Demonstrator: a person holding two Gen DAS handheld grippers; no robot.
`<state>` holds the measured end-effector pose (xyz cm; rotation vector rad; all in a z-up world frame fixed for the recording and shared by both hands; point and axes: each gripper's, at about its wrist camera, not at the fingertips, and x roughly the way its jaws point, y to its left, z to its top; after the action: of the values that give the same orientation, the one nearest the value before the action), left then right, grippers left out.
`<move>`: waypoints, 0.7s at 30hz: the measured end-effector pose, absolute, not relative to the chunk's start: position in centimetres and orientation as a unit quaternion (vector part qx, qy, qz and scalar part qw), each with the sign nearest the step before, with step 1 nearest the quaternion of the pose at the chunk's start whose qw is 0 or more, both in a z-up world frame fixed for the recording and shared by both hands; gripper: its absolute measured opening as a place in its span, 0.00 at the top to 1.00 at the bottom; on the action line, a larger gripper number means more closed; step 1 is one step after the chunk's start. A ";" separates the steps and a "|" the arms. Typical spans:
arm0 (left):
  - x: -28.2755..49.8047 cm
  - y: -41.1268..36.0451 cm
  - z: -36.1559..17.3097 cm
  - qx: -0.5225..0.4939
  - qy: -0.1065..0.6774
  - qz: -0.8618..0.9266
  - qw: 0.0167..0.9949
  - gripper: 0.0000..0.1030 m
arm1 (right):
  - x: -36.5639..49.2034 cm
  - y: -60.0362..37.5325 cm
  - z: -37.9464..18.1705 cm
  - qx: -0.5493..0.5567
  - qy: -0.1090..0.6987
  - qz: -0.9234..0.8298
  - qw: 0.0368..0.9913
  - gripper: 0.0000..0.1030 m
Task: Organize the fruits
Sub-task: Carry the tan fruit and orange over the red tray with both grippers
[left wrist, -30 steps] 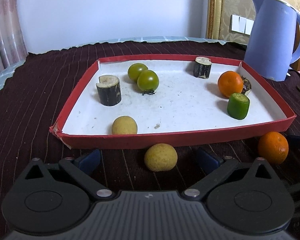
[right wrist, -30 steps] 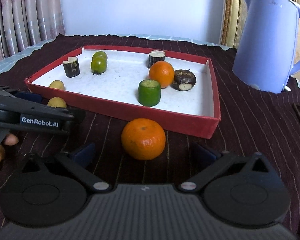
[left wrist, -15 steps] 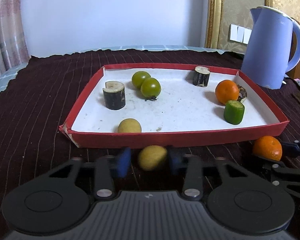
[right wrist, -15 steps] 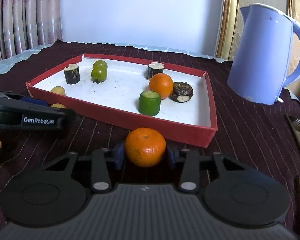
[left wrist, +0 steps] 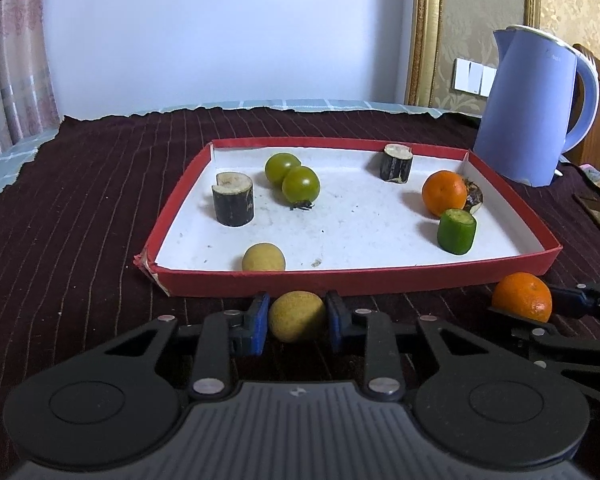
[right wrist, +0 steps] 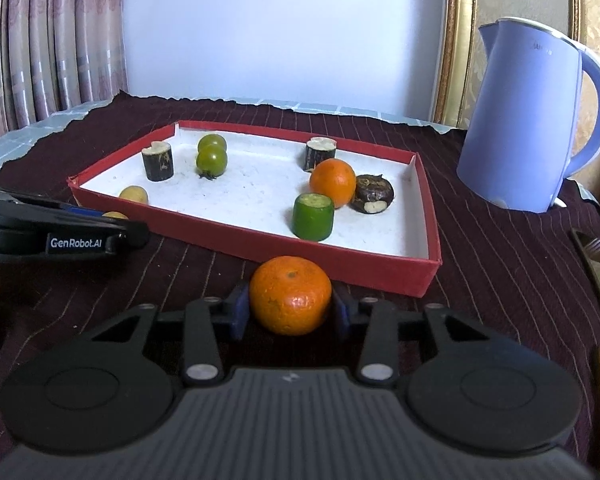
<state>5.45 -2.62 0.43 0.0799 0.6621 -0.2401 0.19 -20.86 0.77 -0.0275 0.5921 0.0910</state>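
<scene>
Left claw (left wrist: pixel 297 317) is clamped on a small yellow fruit (left wrist: pixel 296 316), low center of its frame, just in front of the red tray (left wrist: pixel 340 278). Right claw (right wrist: pixel 290 307) has its blue pads squeezing an orange (right wrist: pixel 290 295), also low center, right by the tray's near wall. In the tray: another orange, two green tomatoes (left wrist: pixel 293 178), dark stubby chunks. Blue kettle (right wrist: pixel 532 120) sits upper right.
</scene>
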 end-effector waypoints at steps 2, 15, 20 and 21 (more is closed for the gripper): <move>5.3 -2.9 0.7 0.041 0.322 -0.116 0.939 0.72 | 0.2 -20.9 0.9 -0.009 0.289 0.046 0.956 0.62; 5.6 -4.2 1.8 0.053 0.322 -0.101 0.940 0.72 | 0.4 -21.0 2.4 -0.005 0.267 0.037 0.963 0.62; 6.1 -4.4 2.2 0.052 0.331 -0.097 0.937 0.72 | 1.1 -20.9 3.3 -0.011 0.254 0.035 0.967 0.62; 6.1 -4.4 2.3 0.051 0.331 -0.098 0.937 0.72 | 1.3 -20.9 3.6 -0.012 0.251 0.034 0.967 0.62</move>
<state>6.13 -4.40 2.28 0.1040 0.6765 -0.2003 1.28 -20.88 3.55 -0.0249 0.5065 0.0677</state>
